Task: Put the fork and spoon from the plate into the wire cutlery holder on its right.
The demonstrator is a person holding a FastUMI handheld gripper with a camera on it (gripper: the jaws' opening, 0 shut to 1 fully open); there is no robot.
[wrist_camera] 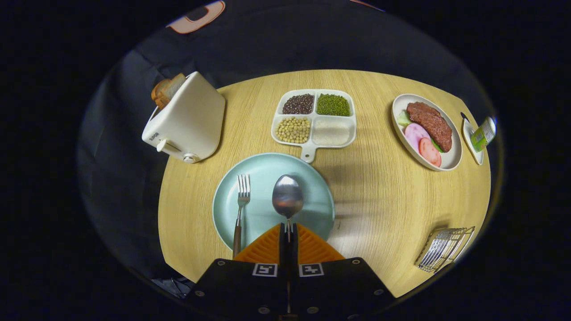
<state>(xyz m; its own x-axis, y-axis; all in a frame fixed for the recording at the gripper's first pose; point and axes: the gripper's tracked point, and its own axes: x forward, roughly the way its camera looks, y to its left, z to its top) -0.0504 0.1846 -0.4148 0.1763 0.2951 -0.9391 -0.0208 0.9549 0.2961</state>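
Observation:
A pale blue plate [312, 209] lies on the wooden table just ahead of my fingers. My gripper [288, 232] is shut on the spoon [287, 196] at its thin neck. The spoon's bowl sticks out forward over the plate, and its handle is hidden between the fingers. To the left of the spoon a fork [241, 205] with a brown handle rests on the plate, tines pointing away. The wire cutlery holder [444, 254] stands near the table's front edge, well to the right of the plate.
A white toaster [187, 120] with bread stands at the back left. Beyond the plate is a white divided tray [313, 118] of beans and grains. At the back right are a plate of meat and vegetables [426, 131] and a small dish with a green bottle [479, 136].

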